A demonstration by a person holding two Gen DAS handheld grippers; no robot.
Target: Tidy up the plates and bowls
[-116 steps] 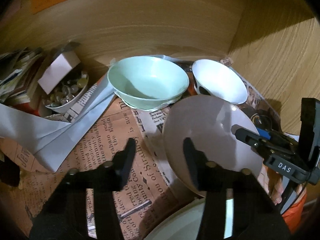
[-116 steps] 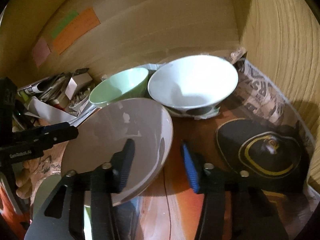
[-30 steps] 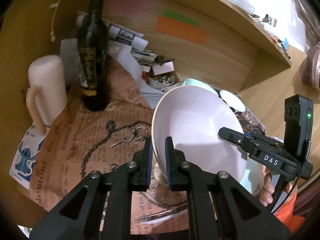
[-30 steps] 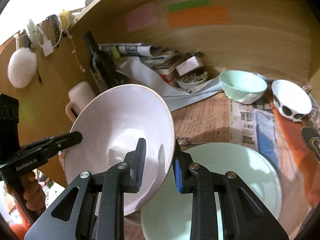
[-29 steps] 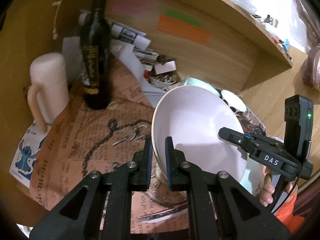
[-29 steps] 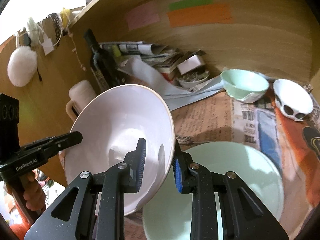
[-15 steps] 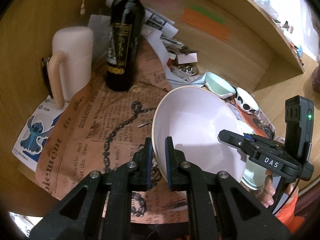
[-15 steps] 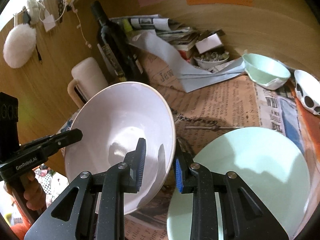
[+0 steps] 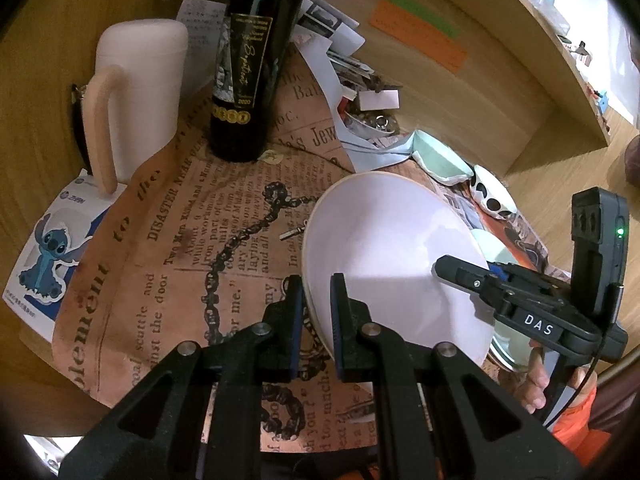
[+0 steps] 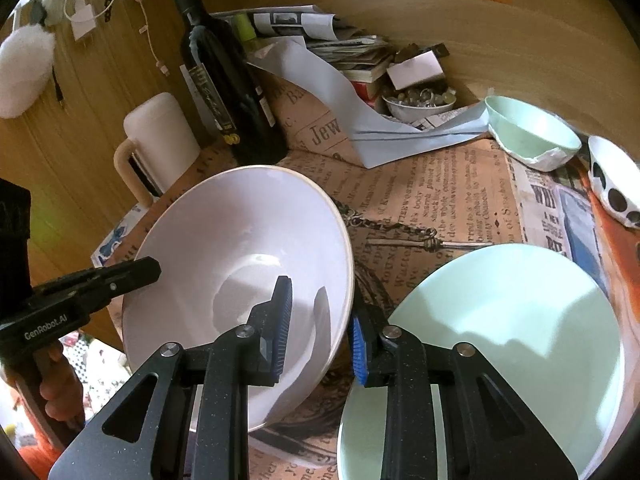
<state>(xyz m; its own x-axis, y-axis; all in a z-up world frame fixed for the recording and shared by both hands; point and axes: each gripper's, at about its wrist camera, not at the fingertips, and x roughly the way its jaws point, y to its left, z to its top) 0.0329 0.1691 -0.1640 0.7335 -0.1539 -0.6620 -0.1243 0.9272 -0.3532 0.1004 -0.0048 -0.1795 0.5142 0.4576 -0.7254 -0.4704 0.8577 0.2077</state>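
A large white bowl (image 9: 392, 264) hangs tilted above the newspaper-covered table, gripped from both sides. My left gripper (image 9: 316, 284) is shut on its near rim, one finger inside and one outside. My right gripper (image 10: 320, 304) is shut on the opposite rim of the bowl (image 10: 240, 248). Just right of the bowl a pale green plate (image 10: 500, 340) lies flat on the table. A mint green bowl (image 10: 532, 132) and a white bowl with black spots (image 10: 612, 184) stand at the back right.
A dark wine bottle (image 9: 248, 68) and a cream mug (image 9: 136, 92) stand at the back left. Folded papers and a small dish of trinkets (image 10: 420, 104) lie against the wooden back wall. A sticker card (image 9: 48, 248) sits at the left table edge.
The bowl, once beside the other bowls at the back right, has been gripped by both grippers and carried left. Over the last second it sank closer to the table; the bottle and mug loom larger.
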